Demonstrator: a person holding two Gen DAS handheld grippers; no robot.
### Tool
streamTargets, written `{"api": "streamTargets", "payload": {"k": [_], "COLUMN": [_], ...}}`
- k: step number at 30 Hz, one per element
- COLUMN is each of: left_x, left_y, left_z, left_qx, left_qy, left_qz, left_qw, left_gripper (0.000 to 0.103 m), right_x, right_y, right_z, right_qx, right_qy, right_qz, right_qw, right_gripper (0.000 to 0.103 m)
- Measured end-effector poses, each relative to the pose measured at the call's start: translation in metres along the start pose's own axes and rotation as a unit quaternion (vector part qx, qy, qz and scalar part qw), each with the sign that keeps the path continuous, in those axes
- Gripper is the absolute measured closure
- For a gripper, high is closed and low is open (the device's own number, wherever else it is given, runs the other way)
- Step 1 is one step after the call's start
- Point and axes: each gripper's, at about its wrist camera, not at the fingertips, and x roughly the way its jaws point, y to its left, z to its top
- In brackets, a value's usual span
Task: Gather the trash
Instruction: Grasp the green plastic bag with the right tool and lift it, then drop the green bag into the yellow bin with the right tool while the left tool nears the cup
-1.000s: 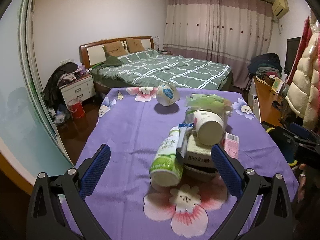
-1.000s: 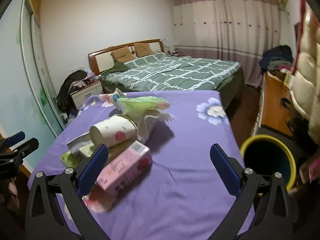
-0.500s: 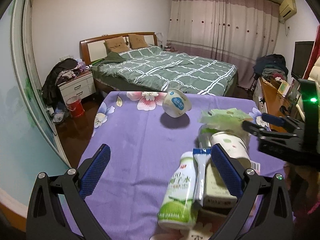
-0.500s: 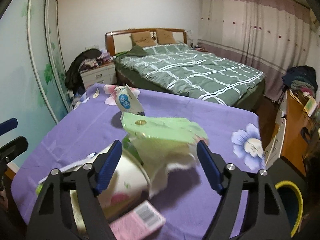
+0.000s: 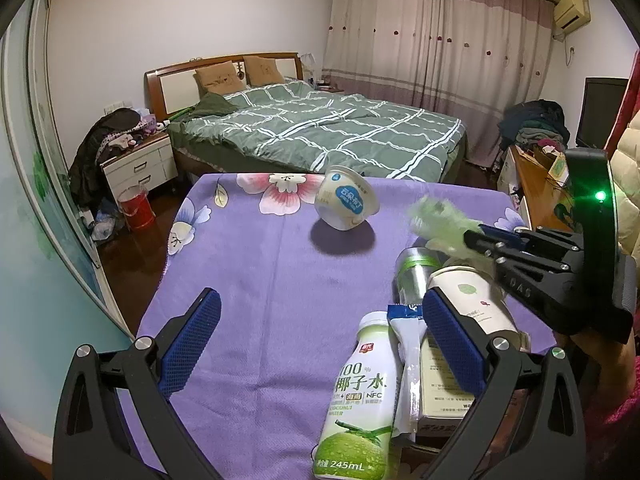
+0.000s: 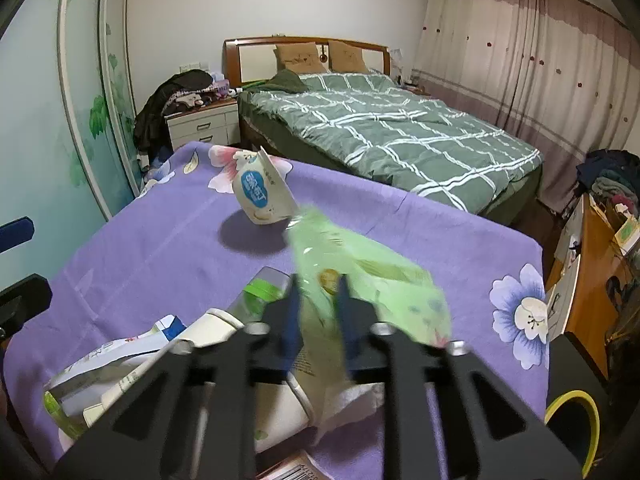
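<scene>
- The right gripper [image 6: 316,300] has just been closing and now pinches the green wrapper [image 6: 372,280] above the pile at the near right of the purple table [image 5: 248,280]; the first piece looks secured, though the wrapper is blurred, so how firmly is unclear.
- The left gripper [image 5: 320,328] is spread wide with nothing between its pads, poised over the cloth just beside the coconut water bottle [image 5: 360,400].
- Still on the table: that bottle, the paper cup [image 5: 476,300], a white sachet [image 5: 408,352], a carton [image 5: 440,392] and the yogurt tub [image 5: 346,202] lying apart farther back.
- The yellow-rimmed bin [image 6: 576,420] is cut off at the edge; its contents cannot be seen.
</scene>
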Motion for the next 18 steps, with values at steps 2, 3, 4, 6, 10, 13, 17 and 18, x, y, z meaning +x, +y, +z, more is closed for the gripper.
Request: {"api": "streamTargets", "payload": {"k": [2, 3, 4, 6, 10, 13, 17, 18], "left_x": [-0.001, -0.002, -0.004, -0.006, -0.010, -0.013, -0.019, -0.020], "left_y": [-0.001, -0.002, -0.003, -0.007, -0.015, -0.023, -0.036, -0.040], "left_z": [0.000, 0.000, -0.001, -0.001, -0.003, -0.005, -0.008, -0.009], "left_qx": [0.001, 0.002, 0.004, 0.008, 0.015, 0.019, 0.026, 0.028], "left_qy": [-0.001, -0.001, -0.003, -0.005, -0.007, -0.005, -0.006, -0.006], "left_qz": [-0.002, -0.002, -0.003, -0.005, -0.012, -0.019, -0.031, -0.033], "left_qw": [1.0000, 1.0000, 1.0000, 0.9999, 0.9998, 0.9996, 0.9992, 0.9990], "left_gripper": [0.004, 0.004, 0.004, 0.004, 0.004, 0.004, 0.004, 0.004], "right_x": [-0.007, -0.010, -0.015, -0.026, -0.049, -0.068, -0.090, -0.095], "right_y": [-0.002, -0.003, -0.004, -0.010, -0.022, -0.034, -0.048, -0.051], "right_z": [0.002, 0.003, 0.004, 0.007, 0.007, 0.006, 0.000, -0.002], "right_qx": [0.003, 0.005, 0.008, 0.016, 0.036, 0.051, 0.071, 0.075], "right_qy": [-0.011, -0.017, -0.024, -0.038, -0.058, -0.071, -0.081, -0.083], "right_qz": [0.003, 0.003, 0.002, 0.002, -0.001, -0.002, 0.001, 0.004], "right_qw": [1.000, 1.000, 1.000, 0.999, 0.998, 0.996, 0.994, 0.994], "right_gripper": [0.096, 0.098, 0.098, 0.099, 0.099, 0.099, 0.099, 0.099]}}
